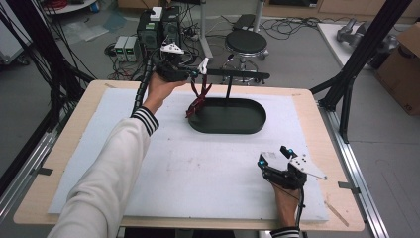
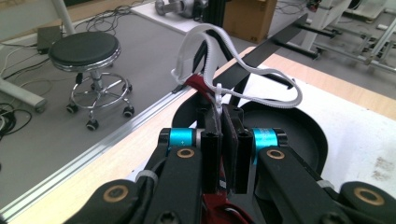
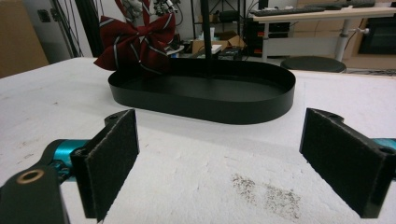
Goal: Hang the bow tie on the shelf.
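Bow tie (image 1: 197,103) hangs clamped in my left gripper (image 2: 227,144); hook its white strap (image 2: 243,70) over the stand's bar (image 1: 237,75) ahead, right gripper (image 3: 219,163) open.

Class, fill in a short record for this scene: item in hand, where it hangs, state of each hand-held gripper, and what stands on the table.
Item in hand: red striped bow tie with white strap
Where it hangs: over the left rim of the black oval tray
Left hand-held gripper: shut on the bow tie, raised above the table
Right hand-held gripper: open, holding nothing, low over the white mat
On the tray: a black stand with a crossbar
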Tool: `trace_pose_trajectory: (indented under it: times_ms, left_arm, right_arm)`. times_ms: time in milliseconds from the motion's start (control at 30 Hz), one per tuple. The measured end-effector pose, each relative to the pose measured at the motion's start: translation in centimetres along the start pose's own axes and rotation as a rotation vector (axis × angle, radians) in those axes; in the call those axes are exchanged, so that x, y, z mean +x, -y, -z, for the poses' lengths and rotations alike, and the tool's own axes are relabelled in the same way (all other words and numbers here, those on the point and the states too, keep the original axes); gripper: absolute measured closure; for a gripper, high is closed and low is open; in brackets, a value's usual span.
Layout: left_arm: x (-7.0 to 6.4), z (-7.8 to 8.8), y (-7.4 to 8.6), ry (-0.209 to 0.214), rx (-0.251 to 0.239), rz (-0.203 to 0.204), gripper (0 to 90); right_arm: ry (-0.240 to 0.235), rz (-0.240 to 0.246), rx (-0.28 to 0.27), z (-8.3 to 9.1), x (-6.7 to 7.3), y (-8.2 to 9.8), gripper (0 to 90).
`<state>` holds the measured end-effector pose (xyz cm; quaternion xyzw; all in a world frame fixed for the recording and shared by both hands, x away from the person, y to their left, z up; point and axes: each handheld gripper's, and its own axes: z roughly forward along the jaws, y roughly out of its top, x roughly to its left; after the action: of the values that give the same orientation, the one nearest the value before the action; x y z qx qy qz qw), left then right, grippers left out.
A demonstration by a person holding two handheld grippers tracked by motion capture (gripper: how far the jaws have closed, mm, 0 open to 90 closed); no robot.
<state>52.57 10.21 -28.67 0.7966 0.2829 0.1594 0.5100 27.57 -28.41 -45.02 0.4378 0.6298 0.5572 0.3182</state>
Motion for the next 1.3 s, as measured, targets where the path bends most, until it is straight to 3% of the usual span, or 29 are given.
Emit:
trace_pose_trajectory:
  times_ms: [200, 1000, 1167, 1233, 1267, 1300]
  left_arm:
    - [0.6, 0.1, 0.4, -0.013, -0.001, 0.036, 85.6]
    - [1.0, 0.0, 1.6, -0.032, 0.029, 0.075, 79.1]
    - [1.1, 0.6, 2.0, -0.045, 0.021, 0.091, 46.6]
    - [1.2, 1.1, 2.3, -0.039, 0.006, 0.093, 41.5]
    - [1.1, 1.9, 2.7, -0.045, -0.019, 0.090, 29.3]
    - [1.1, 1.9, 2.7, -0.045, -0.019, 0.090, 24.8]
  right_arm:
    - [0.002, 0.002, 0.001, 0.0, 0.0, 0.0, 10.8]
    - [0.002, 0.001, -0.005, 0.1, 0.0, 0.0, 10.8]
    - [0.003, 0.002, -0.007, 0.1, 0.1, 0.0, 10.8]
    - [0.003, 0.002, -0.007, 0.1, 0.1, 0.0, 10.8]
    - [0.003, 0.002, -0.010, 0.1, 0.1, 0.0, 10.8]
    - [0.003, 0.002, -0.010, 0.1, 0.1, 0.0, 10.8]
